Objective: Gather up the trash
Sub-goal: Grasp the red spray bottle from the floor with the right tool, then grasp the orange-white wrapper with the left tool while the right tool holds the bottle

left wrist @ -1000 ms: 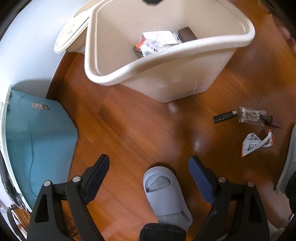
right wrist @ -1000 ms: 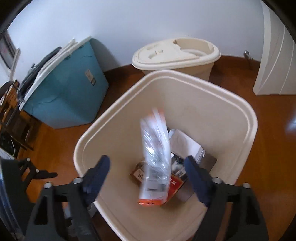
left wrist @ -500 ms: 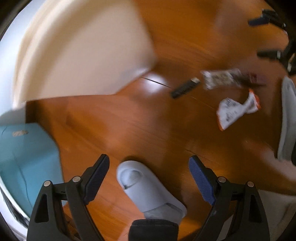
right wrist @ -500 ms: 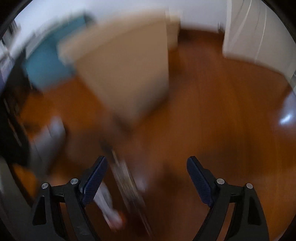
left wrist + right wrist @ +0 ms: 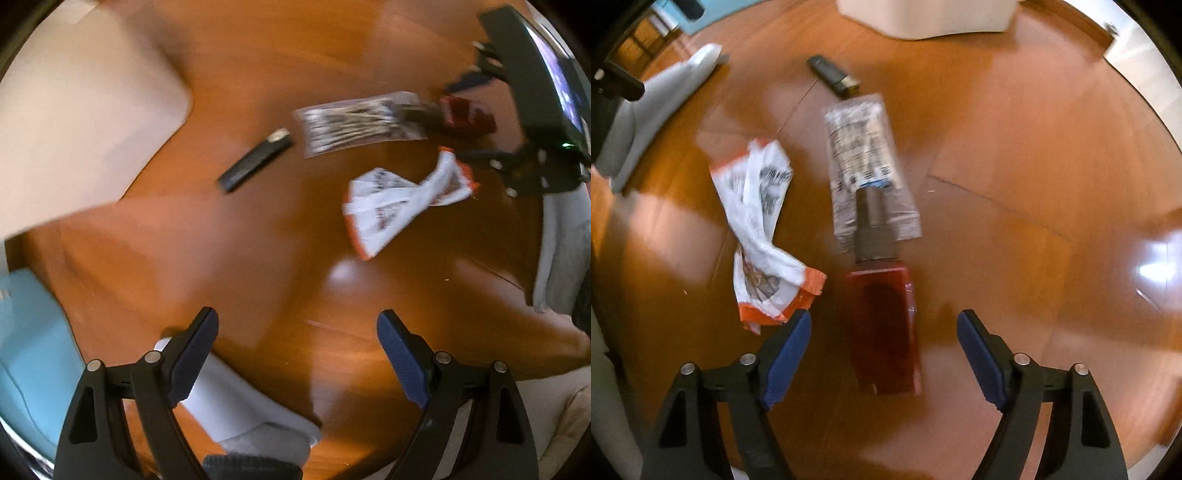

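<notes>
Trash lies on the wooden floor. A red bottle with a dark cap (image 5: 882,325) lies between the open fingers of my right gripper (image 5: 884,354), just below them. A clear packet (image 5: 868,166) lies beyond it, a crumpled white and orange wrapper (image 5: 764,229) to its left, a black lighter (image 5: 833,75) farther off. My left gripper (image 5: 297,354) is open and empty above the floor. It sees the wrapper (image 5: 402,203), the packet (image 5: 362,122), the lighter (image 5: 255,162) and the red bottle (image 5: 465,114). The cream trash bin (image 5: 74,122) is at the left.
A grey slipper (image 5: 236,402) lies under my left gripper, another (image 5: 561,243) at the right. A teal box (image 5: 26,354) stands at the left. The bin's base (image 5: 923,14) shows at the top of the right wrist view, a grey slipper (image 5: 653,110) at its left.
My right gripper has left the bin, where it let a clear wrapper fall, and swung down over the red bottle. My left gripper has turned right toward the floor trash.
</notes>
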Motion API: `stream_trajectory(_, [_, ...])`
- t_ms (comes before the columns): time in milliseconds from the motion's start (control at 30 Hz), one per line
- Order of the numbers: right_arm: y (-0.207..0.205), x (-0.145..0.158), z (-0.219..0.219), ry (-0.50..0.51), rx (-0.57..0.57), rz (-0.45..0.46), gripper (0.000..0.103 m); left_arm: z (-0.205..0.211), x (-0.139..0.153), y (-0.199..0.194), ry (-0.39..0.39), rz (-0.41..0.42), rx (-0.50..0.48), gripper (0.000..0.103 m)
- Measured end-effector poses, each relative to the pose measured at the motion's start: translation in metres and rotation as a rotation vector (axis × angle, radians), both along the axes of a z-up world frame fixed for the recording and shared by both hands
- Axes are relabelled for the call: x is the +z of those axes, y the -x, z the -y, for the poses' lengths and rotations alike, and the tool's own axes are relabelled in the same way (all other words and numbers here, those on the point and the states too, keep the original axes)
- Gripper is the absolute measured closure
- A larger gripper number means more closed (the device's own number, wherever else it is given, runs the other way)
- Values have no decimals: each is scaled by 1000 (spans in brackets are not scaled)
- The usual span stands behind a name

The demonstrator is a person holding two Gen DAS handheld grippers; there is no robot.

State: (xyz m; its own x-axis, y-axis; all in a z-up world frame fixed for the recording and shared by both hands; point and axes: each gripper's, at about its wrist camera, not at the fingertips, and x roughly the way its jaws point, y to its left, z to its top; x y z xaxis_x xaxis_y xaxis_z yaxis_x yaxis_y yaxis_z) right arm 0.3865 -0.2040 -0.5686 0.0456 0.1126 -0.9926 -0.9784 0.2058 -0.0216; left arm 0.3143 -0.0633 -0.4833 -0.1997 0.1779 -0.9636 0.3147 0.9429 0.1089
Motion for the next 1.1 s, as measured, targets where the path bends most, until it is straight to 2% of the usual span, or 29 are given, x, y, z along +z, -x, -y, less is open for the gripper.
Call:
stream_trajectory(33, [3, 1, -1, -15, 17, 20, 32, 8, -2, 0, -1, 10, -27, 15])
stream_trajectory(67, [4, 2, -2, -24, 21, 18, 38, 17, -4, -1, 0, 24, -61, 15])
stream_trajectory(133, [0, 6, -2, -27, -6, 17, 67, 38, -8, 2, -7, 66, -173, 15])
stream_trajectory(167, [-5, 8, 0, -28, -38, -7, 70, 51, -9, 5, -21, 97, -257, 15])
stream_trajectory(233, [-15, 13, 7, -47, -93, -23, 70, 87, -13, 19, -62, 199, -525, 15])
stream_trajectory(333, [-39, 28, 34, -134, -258, -80, 70, 130, -27, 47, -95, 302, -875, 15])
stream_trajectory(367, [-44, 32, 44, -154, -299, -83, 70, 141, -35, 54, -85, 303, -947, 15])
stream_trajectory(400, [-51, 38, 57, -176, -354, -84, 70, 147, -40, 57, -73, 293, -976, 15])
stream_trajectory(500, [-64, 48, 88, -218, -470, -88, 70, 164, -58, 59, -33, 243, -1009, 15])
stream_trajectory(600, [-66, 53, 111, -251, -546, -101, 70, 169, -66, 48, -2, 214, -972, 19])
stream_trajectory(667, [-66, 53, 112, -250, -555, -93, 70, 168, -66, 40, 8, 204, -927, 36])
stream_trajectory(900, [-69, 63, 118, -290, -583, -99, 70, 165, -89, 33, 8, 108, -861, 38])
stream_trajectory(933, [-69, 64, 118, -294, -585, -96, 70, 165, -89, 32, 30, 107, -847, 51])
stream_trajectory(967, [-69, 65, 118, -298, -587, -96, 70, 159, -85, 26, 55, 89, -828, 82])
stream_trajectory(1100, [-71, 63, 115, -314, -606, -109, 70, 166, -82, 27, 74, 58, -799, 87])
